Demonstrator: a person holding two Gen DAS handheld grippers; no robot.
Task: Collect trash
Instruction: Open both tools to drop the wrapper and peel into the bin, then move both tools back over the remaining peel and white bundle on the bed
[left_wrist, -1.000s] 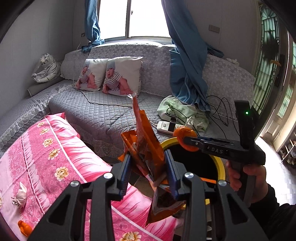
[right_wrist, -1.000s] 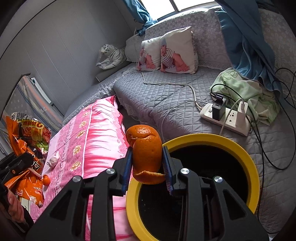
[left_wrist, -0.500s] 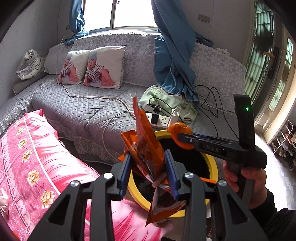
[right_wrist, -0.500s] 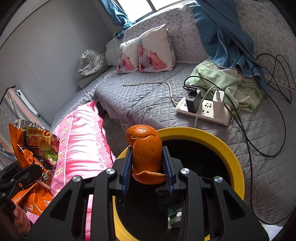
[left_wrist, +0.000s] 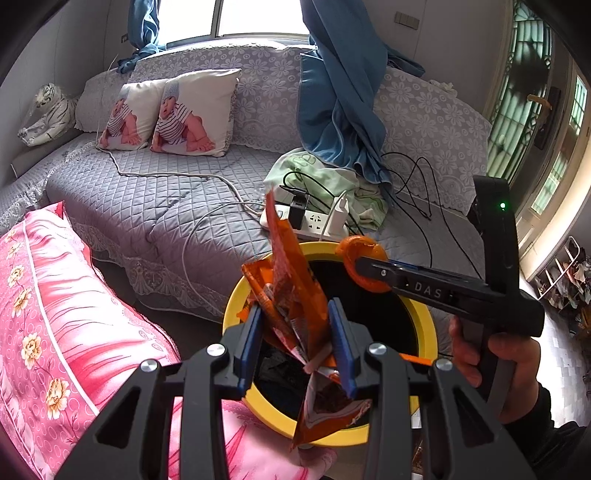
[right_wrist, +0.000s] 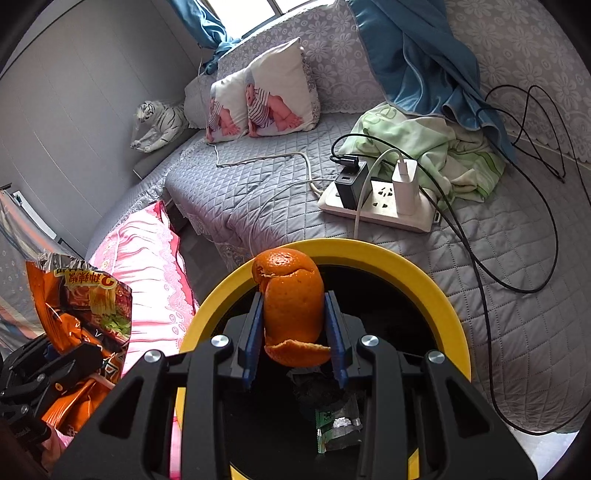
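The right claw (right_wrist: 293, 325) grips an orange peel (right_wrist: 291, 306) directly over the dark mouth of the yellow-rimmed bin (right_wrist: 424, 273), so the drop lies straight below. The left claw (left_wrist: 295, 343) is clamped on a crumpled orange snack wrapper (left_wrist: 291, 291), long axis upright, its tail hanging over the bin's near-left rim. The bin's depth and body are cut off; scraps inside are hard to identify.

bin (right_wrist: 424, 266) bottom hidden, wrapper (left_wrist: 325, 413) print unreadable
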